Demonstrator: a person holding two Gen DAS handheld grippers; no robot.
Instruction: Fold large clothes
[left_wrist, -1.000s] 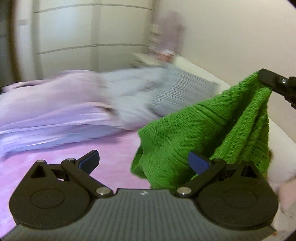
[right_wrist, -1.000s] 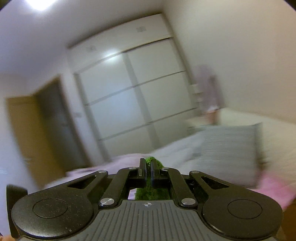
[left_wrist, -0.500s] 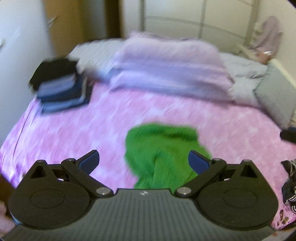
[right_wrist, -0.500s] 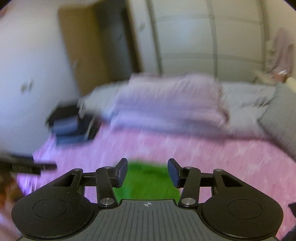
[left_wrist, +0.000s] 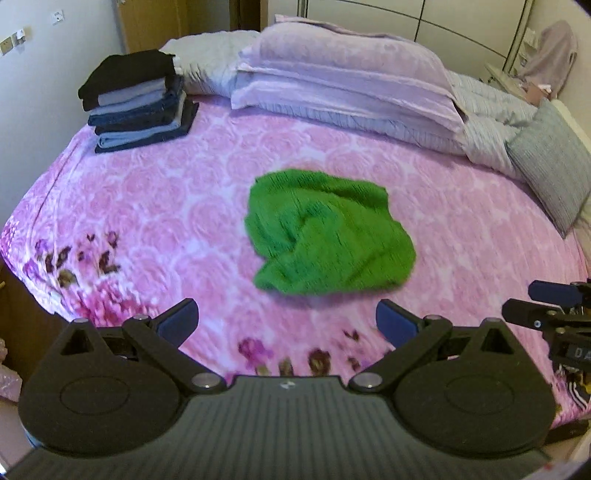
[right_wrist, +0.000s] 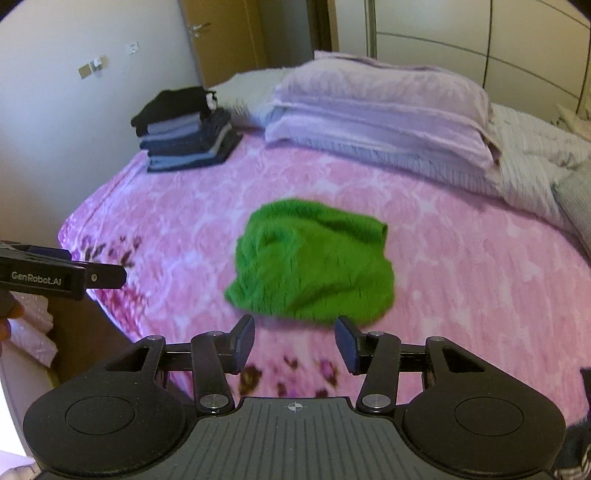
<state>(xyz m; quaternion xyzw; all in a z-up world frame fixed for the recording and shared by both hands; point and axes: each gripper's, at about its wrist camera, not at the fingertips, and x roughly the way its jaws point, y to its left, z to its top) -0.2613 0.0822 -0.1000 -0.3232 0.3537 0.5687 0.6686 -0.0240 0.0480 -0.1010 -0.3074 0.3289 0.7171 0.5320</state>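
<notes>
While a second ago the green sweater (left_wrist: 328, 232) hung in the air, pinched in the right gripper (right_wrist: 294, 343) and draped against the left gripper (left_wrist: 287, 320), it now lies free as a crumpled heap on the pink bedspread (left_wrist: 155, 221), touched by neither tool. Half a second ago it was already down, though heavily blurred; now it reads sharper and sits slightly farther from both grippers. Taking the sweater as the landmark: the bedspread runs under it and out on every side. Beyond the sweater lies the pile of lilac bedding (left_wrist: 343, 74), stacked in folds, with a grey striped quilt (left_wrist: 491, 110) to the far right of it and a grey pillow (left_wrist: 550, 166) well to the right of the sweater. Far to the left and beyond the sweater stands a neat stack of folded clothes (left_wrist: 136, 99), dark denim and blue layers with a black piece on top, well apart from it.

Nearer than the sweater, the left gripper hovers above the bedspread with its blue-padded fingers (left_wrist: 177, 321) spread wide and nothing between them, as they were a second ago. The right gripper, pressed together on the knit a second ago, now has its fingers (right_wrist: 243, 343) parted and empty, just short of the sweater's near edge.
</notes>
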